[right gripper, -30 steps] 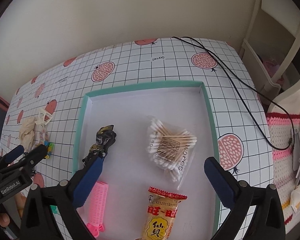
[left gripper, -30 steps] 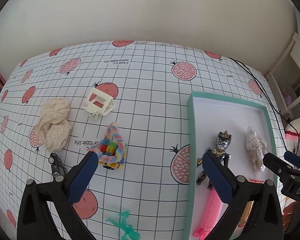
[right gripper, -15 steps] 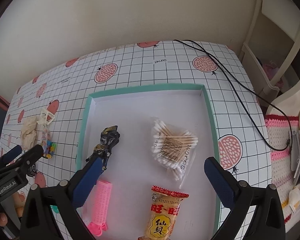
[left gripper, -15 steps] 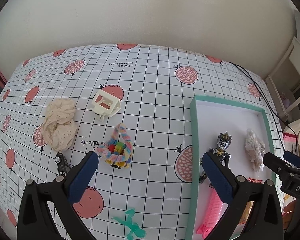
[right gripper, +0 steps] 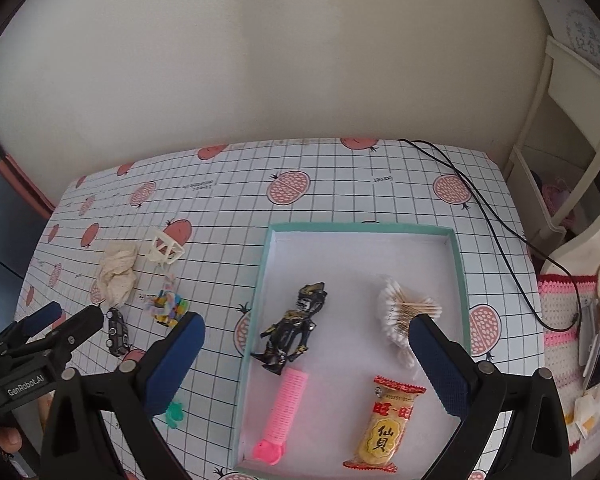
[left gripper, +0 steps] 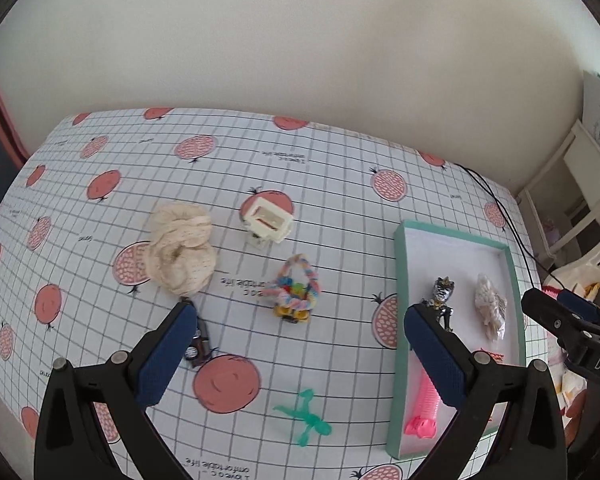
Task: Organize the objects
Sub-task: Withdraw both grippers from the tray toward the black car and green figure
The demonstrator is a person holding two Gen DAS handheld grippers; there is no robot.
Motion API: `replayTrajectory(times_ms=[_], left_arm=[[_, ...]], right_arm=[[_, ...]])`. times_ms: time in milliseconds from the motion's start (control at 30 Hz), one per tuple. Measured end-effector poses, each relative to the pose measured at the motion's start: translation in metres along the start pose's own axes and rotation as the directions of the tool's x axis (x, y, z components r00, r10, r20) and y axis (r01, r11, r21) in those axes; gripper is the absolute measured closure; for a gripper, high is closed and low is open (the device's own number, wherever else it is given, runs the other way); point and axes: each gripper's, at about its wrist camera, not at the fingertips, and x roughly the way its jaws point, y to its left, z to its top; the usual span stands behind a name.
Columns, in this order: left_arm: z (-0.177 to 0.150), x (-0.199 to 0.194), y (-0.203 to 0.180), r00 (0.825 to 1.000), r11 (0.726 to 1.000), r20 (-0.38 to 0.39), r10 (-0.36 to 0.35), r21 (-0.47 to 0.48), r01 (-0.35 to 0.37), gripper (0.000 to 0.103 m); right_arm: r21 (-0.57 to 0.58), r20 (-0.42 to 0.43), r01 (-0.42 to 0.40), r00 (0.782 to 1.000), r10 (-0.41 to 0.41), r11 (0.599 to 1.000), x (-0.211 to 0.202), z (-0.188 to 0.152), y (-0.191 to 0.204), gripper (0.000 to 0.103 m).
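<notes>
A teal-rimmed white tray holds a black figurine, a pink hair roller, a cotton swab pack and a yellow snack packet. On the cloth to its left lie a cream scrunchie, a white plastic frame, a rainbow braided toy, a small dark toy car and a green figure. My left gripper is open and empty above the cloth. My right gripper is open and empty above the tray.
A black cable runs over the table's right side. White shelving and a pink knitted mat with clutter stand past the right edge. A wall backs the table.
Both grippers have pulled back and up, so more of the table and wall shows. Both stay open. No object on the table has moved.
</notes>
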Motion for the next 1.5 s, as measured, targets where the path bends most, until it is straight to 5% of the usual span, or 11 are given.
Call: replayTrajectory(times_ms=[667, 1500], left_arm=[[-0.019, 0.014, 0.109, 0.995, 0.973, -0.078, 0.06, -0.217, -0.076, 0.0], [-0.028, 0.054, 0.112, 0.983, 0.971, -0.173, 0.064, -0.216, -0.101, 0.0]], right_arm=[[-0.205, -0.126, -0.079, 0.991, 0.054, 0.975, 0.041, -0.021, 0.11, 0.0], [-0.357, -0.363, -0.128, 0.932, -0.012, 0.925, 0.112, -0.077, 0.153, 0.001]])
